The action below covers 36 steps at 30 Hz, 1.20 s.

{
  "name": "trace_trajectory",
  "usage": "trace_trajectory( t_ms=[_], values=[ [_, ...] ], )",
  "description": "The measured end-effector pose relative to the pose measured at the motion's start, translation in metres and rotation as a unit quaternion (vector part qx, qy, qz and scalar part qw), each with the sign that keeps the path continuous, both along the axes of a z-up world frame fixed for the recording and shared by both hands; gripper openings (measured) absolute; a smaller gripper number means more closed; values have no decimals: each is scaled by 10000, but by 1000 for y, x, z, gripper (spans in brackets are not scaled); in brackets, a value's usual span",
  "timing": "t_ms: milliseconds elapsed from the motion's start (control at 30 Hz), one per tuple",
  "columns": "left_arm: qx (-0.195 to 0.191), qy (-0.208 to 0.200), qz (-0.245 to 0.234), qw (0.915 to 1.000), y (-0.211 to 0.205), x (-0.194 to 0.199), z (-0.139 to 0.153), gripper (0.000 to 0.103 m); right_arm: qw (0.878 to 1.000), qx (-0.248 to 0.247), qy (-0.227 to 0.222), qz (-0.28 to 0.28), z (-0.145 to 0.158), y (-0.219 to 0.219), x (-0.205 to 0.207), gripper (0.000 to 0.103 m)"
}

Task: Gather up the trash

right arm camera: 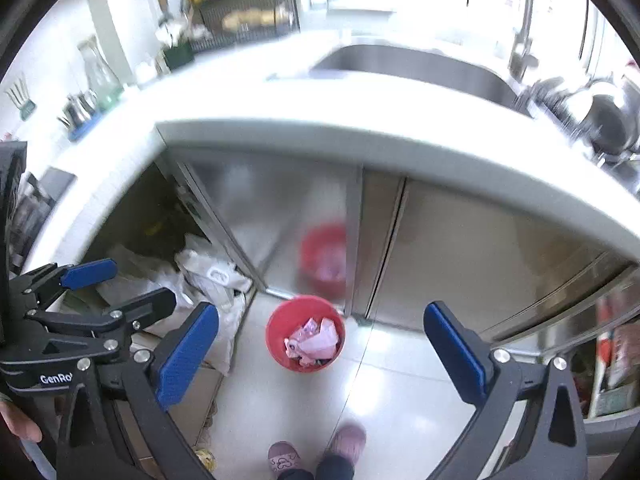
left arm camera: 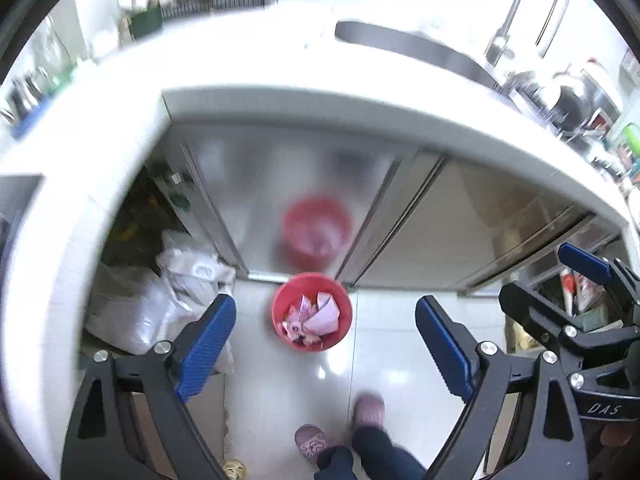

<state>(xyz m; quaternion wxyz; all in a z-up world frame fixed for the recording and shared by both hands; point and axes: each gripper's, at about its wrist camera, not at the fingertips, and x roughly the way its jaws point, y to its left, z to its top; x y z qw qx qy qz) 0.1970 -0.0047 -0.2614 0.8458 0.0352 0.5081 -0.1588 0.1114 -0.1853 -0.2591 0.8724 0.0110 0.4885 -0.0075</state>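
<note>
Kitchen, seen from above. White L-shaped stone surface [left arm camera: 280,80] curves across w/ a thick pale edge. Stainless steel sink basin [right arm camera: 420,66] set in it at 1 o'clock, chrome tap [left arm camera: 508,20] behind. Black wire rack [right arm camera: 244,12] w/ bottles & jars at 11 o'clock, against a white wall. Below the surface: brushed-metal cabinet doors [left arm camera: 296,184], shiny enough to give blurred reflections. Glossy white floor tiles [left arm camera: 400,360] at 6 o'clock, bright glare spots on them. Crumpled white plastic bags [left arm camera: 160,300] heaped at 9 o'clock in the dark corner under the surface. Light strong, overexposed up top.
</note>
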Motion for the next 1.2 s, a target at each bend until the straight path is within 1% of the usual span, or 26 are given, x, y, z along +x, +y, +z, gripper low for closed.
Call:
trace_trajectory(
  t_ms=[133,200,233,300,367,433,500,633,700,767,867,967,1067,1200],
  values=[
    [-197,-434,59,9988,0,-31,79,90,9994,-81,-337,90,61,-4,-24,103],
    [-298,-660,134,9973,1,-48,108,90,9983,-35,-559,147,91,-8,-39,103],
    [-338,-804,175,9960,1,-59,128,90,9978,-10,-636,160,99,-7,-42,103],
    [-348,-1004,241,9940,-2,-78,155,90,9963,48,-823,232,124,-12,-56,103],
    [-300,-1305,384,9903,-6,-105,186,90,9935,74,-1086,335,151,-17,-74,103],
    [-244,-1505,541,9868,-10,-129,208,90,9908,101,-1271,453,170,-16,-86,103],
    [-273,-1630,674,9839,-12,-149,221,90,9881,114,-1428,566,189,-21,-102,103],
    [-393,-1743,865,9801,-19,-198,246,90,9835,91,-1640,764,214,-31,-133,103],
    [-356,-1837,944,9778,-25,-219,256,90,9810,93,-1743,842,223,-35,-148,103],
    [-225,-1953,1008,9753,-33,-235,262,90,9789,102,-1815,931,232,-43,-159,103],
    [-15,-2118,1069,9714,-47,-261,271,90,9769,171,-1884,998,239,-53,-174,103],
    [45,-2184,1107,9695,-58,-286,281,90,9753,216,-1938,1042,243,-61,-187,103],
    [121,-2248,1131,9677,-66,-304,286,90,9744,224,-1964,1073,249,-69,-200,103],
    [196,-2270,1186,9665,-74,-318,289,90,9735,267,-1970,1133,251,-74,-206,103]
  ],
)
